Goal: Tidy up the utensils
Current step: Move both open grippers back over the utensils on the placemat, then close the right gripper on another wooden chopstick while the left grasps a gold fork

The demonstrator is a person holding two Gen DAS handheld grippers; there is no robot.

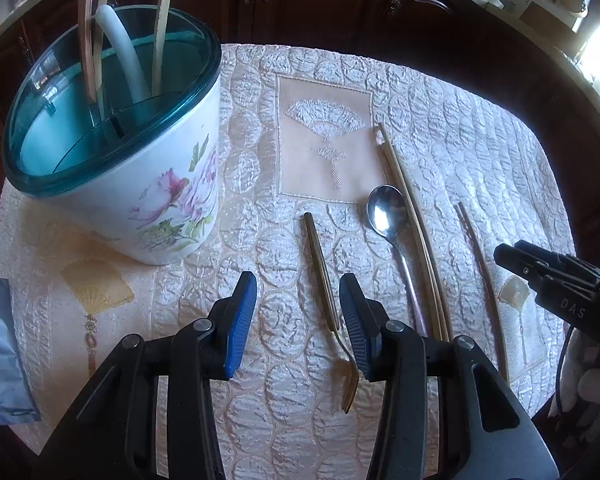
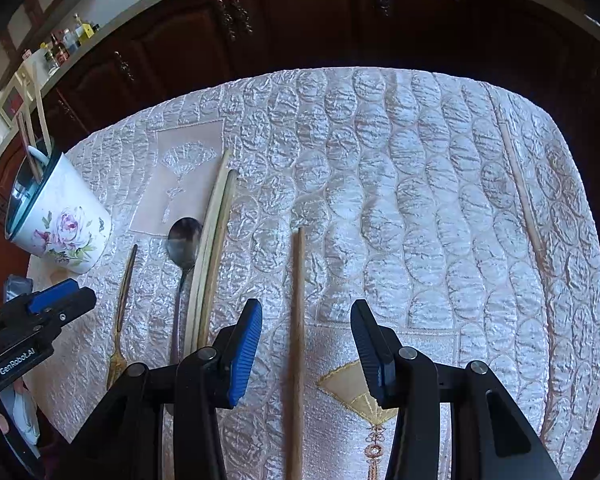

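Observation:
A white floral utensil holder [image 1: 140, 184] with a teal rim stands at the table's left, with several sticks and a white handle in it; it also shows in the right wrist view [image 2: 64, 228]. A gold fork [image 1: 328, 292] lies between my open left gripper's [image 1: 298, 320] fingers, nearer the right one. A steel spoon [image 1: 388, 220] and a pair of chopsticks [image 1: 412, 232] lie to its right. My right gripper [image 2: 306, 348] is open over a single brown chopstick [image 2: 298, 320]. Another chopstick [image 2: 520, 188] lies at the far right.
A quilted cream tablecloth [image 2: 380, 184] with embroidered fan panels covers the table. Dark wooden cabinets [image 2: 300, 20] stand beyond the far edge. A grey cloth [image 1: 0, 344] lies at the left edge. The right gripper shows in the left wrist view [image 1: 540, 276].

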